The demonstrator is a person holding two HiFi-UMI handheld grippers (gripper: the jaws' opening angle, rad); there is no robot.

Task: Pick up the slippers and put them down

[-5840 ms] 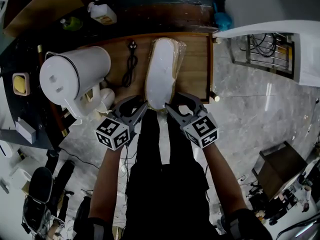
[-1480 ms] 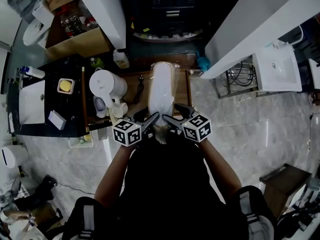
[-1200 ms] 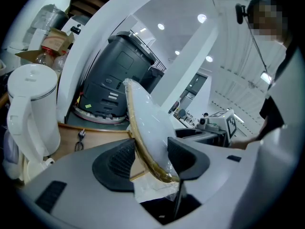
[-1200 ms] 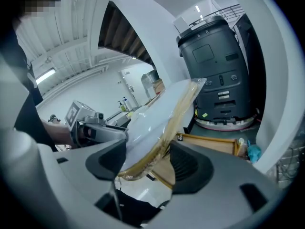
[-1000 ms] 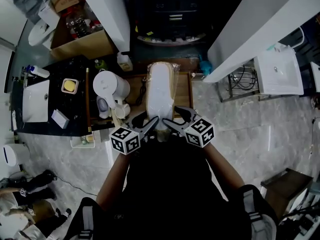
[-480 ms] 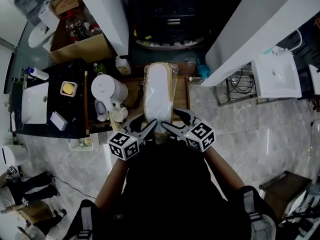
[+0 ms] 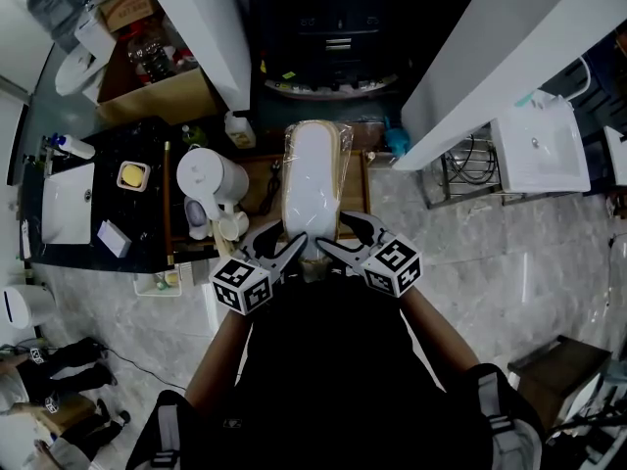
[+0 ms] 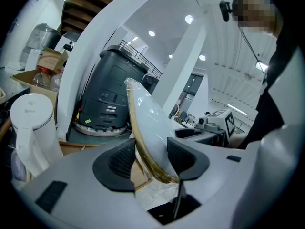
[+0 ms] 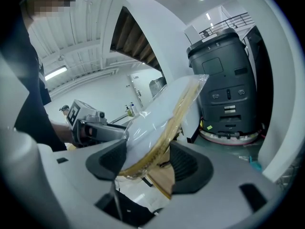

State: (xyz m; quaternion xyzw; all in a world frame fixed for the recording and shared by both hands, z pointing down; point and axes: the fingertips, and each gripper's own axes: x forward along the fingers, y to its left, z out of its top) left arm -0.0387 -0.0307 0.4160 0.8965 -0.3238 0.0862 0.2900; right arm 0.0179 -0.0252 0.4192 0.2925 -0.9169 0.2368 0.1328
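The slippers (image 7: 312, 184) are a white pair with tan soles, wrapped in clear plastic, and they hang above the wooden table (image 7: 358, 179). My left gripper (image 7: 287, 246) and right gripper (image 7: 328, 245) both clamp the pack's near end from either side. In the left gripper view the slippers (image 8: 147, 118) stand on edge between the pads of the left gripper (image 8: 150, 159). The right gripper view shows the slippers (image 9: 164, 123) slanting up from the right gripper (image 9: 147, 163), and the left gripper's marker cube beyond them.
A white kettle (image 7: 208, 177) and a black cable (image 7: 271, 179) are on the table's left part. A dark counter (image 7: 98, 194) with a white basin lies further left. A grey machine (image 8: 112, 94) stands behind the table, between white beams. Marble floor lies to the right.
The slipper pack has risen a little off the table with both grippers still clamped on its near end. Several seconds ago it lay flat on the wood.
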